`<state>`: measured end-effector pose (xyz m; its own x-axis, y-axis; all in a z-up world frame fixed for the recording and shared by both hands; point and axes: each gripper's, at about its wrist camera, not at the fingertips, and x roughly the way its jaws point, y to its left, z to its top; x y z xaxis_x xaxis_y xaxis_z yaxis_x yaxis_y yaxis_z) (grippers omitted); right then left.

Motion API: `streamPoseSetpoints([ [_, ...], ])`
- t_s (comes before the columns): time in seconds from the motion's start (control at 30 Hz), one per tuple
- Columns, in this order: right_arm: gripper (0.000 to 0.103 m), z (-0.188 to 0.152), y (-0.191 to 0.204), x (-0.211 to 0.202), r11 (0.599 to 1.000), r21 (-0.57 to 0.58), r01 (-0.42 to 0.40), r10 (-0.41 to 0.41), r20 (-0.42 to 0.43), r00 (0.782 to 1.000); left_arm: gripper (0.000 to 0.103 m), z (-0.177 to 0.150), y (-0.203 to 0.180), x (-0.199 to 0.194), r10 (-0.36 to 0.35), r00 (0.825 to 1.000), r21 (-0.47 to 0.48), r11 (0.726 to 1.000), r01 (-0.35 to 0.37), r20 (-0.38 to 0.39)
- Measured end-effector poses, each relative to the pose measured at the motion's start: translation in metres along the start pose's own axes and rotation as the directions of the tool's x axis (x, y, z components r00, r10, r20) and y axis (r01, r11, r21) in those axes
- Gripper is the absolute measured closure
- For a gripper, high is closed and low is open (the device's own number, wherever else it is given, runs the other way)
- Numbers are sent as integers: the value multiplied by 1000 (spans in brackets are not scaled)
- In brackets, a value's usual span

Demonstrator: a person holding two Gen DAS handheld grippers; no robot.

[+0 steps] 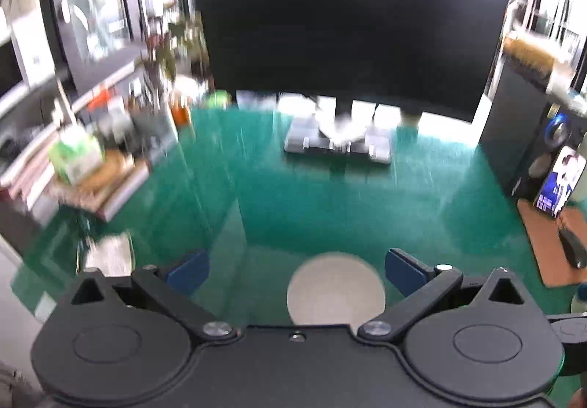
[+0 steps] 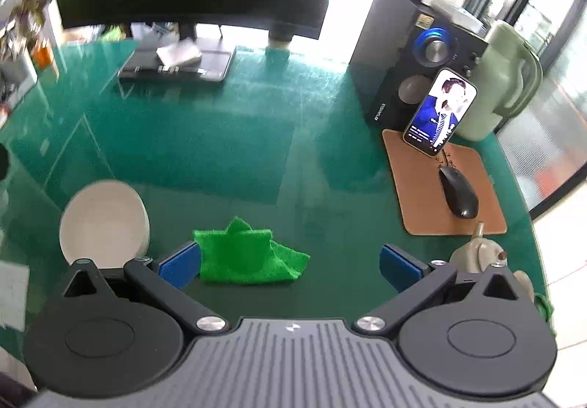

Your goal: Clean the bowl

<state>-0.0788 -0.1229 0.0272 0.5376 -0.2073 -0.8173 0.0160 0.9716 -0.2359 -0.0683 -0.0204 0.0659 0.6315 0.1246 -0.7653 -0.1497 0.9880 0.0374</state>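
Note:
A pale cream bowl [image 1: 335,289] stands upright on the green desk, low in the left wrist view. My left gripper [image 1: 295,274] hangs open above it, the bowl showing between its blue pads with nothing held. In the right wrist view the same bowl [image 2: 104,221] sits at the left, and a crumpled bright green cloth [image 2: 249,256] lies to its right. My right gripper [image 2: 290,267] is open over the desk, its left pad [image 2: 179,267] close beside the cloth's left edge. Nothing is held.
A big dark monitor [image 1: 348,26] and its stand base [image 2: 176,65] fill the back. A speaker [image 2: 414,67], propped phone [image 2: 440,111], green jug [image 2: 502,78], mouse [image 2: 458,197] on a cork mat [image 2: 414,173] and a small beige pot [image 2: 477,254] sit right. Books and clutter [image 1: 84,166] crowd the left.

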Motion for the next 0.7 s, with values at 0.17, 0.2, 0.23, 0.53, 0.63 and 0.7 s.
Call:
streamPoseSetpoints([
  [0.17, 1, -3, -10, -5, 998, 25, -51, 50, 39, 998, 1, -6, -5, 5, -57, 996, 23, 998, 59, -72],
  [0.2, 1, -3, -13, -3, 996, 40, -80, 78, 34, 996, 1, -8, -9, 5, -56, 995, 40, 997, 59, -84],
  [0.23, 1, -4, -16, -2, 993, 54, -107, 106, 29, 994, 1, -10, -11, 4, -55, 994, 52, 997, 60, -90],
  [0.53, 1, -11, -10, 11, 985, 34, -172, 173, -33, 984, 1, -18, -19, 12, -24, 990, 83, 996, 36, -137],
  [0.63, 1, -12, -10, 14, 984, 43, -175, 177, -49, 983, 1, -18, -19, 14, -15, 989, 81, 996, 27, -145],
  [0.7, 1, -12, -9, 16, 984, 41, -172, 174, -55, 983, 1, -18, -18, 13, -10, 989, 81, 996, 23, -148],
])
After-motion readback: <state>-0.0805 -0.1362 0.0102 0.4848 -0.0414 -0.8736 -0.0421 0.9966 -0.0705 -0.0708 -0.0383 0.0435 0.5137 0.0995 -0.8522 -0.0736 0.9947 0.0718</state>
